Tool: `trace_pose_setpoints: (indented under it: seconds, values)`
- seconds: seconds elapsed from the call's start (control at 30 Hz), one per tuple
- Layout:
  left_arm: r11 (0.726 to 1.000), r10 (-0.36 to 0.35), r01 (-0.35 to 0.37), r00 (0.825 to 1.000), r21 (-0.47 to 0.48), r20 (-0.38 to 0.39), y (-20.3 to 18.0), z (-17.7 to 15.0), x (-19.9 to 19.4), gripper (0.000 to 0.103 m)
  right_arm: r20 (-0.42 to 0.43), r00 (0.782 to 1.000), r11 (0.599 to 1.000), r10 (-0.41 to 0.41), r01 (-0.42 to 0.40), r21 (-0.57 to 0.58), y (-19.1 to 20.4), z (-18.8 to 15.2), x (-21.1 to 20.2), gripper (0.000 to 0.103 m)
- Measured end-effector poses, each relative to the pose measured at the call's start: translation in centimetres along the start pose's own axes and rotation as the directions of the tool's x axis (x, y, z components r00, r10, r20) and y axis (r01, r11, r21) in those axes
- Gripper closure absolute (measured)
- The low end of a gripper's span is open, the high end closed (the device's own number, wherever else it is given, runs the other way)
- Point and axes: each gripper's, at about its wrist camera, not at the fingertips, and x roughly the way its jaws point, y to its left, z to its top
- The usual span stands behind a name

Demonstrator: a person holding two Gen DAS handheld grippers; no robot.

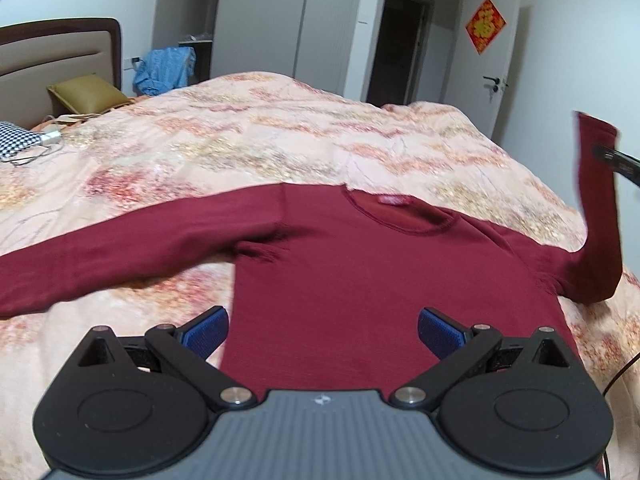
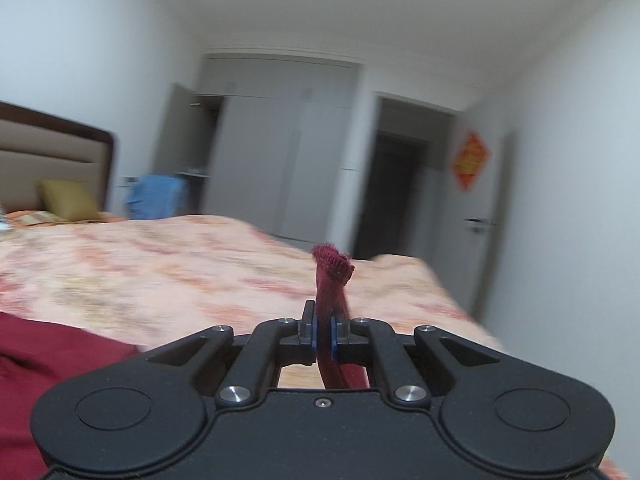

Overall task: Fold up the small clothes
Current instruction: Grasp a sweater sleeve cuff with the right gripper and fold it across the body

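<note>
A dark red long-sleeved shirt point(image 1: 360, 272) lies flat on the bed, neck away from me, its left sleeve point(image 1: 100, 256) spread out to the left. My left gripper point(image 1: 322, 330) is open and empty, its blue pads hovering over the shirt's lower body. My right gripper point(image 2: 324, 334) is shut on the right sleeve's cuff point(image 2: 331, 276), which sticks up between the pads. In the left wrist view that sleeve point(image 1: 598, 208) is lifted upright at the right edge, with the right gripper's tip point(image 1: 616, 158) beside it. The shirt's body also shows in the right wrist view point(image 2: 48, 360).
The bed has a peach floral quilt point(image 1: 260, 140). A yellow pillow point(image 1: 88, 94), a checked pillow point(image 1: 16, 140) and a charger with cable point(image 1: 50, 138) lie near the headboard point(image 1: 60, 48). A blue garment point(image 1: 164, 68), wardrobe point(image 1: 260, 24) and door point(image 1: 492, 72) stand behind.
</note>
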Motion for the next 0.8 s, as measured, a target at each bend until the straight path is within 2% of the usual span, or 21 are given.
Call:
trace_pose_setpoints:
  seconds: [0.1, 0.27, 0.37, 0.43, 0.53, 0.6, 0.7, 0.8]
  values:
    - [0.999, 0.021, -0.021, 1.0, -0.025, 0.009, 1.4, 0.1, -0.4, 0.0, -0.007, 0.997, 0.995, 0.077, -0.077, -0.07, 5.8, -0.2, 0.8, 0.098]
    - [0.996, 0.066, -0.065, 0.998, -0.057, 0.015, 3.6, -0.2, -0.7, 0.0, -0.101, 0.978, 0.959, 0.181, -0.198, -0.2, 14.6, -2.4, 1.6, 0.098]
    - [0.993, 0.105, -0.104, 0.994, -0.051, 0.024, 4.3, -0.4, -0.6, 0.0, -0.168, 0.96, 0.932, 0.224, -0.262, -0.252, 17.2, -4.5, 2.0, 0.097]
    - [0.992, 0.12, -0.119, 0.992, -0.043, 0.029, 4.7, -0.6, -0.6, 0.0, -0.206, 0.945, 0.92, 0.253, -0.301, -0.249, 17.9, -5.2, 1.9, 0.091]
    - [0.992, 0.12, -0.119, 0.992, -0.049, 0.036, 4.8, -0.8, -0.2, 0.0, -0.24, 0.922, 0.906, 0.303, -0.356, -0.227, 17.4, -5.9, 1.2, 0.066]
    - [0.992, 0.111, -0.109, 0.993, -0.066, 0.04, 4.8, -0.8, 0.2, 0.0, -0.251, 0.907, 0.895, 0.337, -0.392, -0.214, 16.5, -6.1, 0.3, 0.044]
    - [0.992, 0.096, -0.091, 0.994, -0.087, 0.049, 4.3, -0.7, 0.9, 0.0, -0.26, 0.895, 0.889, 0.363, -0.416, -0.192, 13.5, -6.8, -1.5, 0.029]
    - [0.993, 0.067, -0.059, 0.995, -0.104, 0.073, 3.3, -0.4, 1.8, 0.0, -0.26, 0.914, 0.917, 0.311, -0.361, -0.17, 9.4, -7.9, -3.4, 0.019]
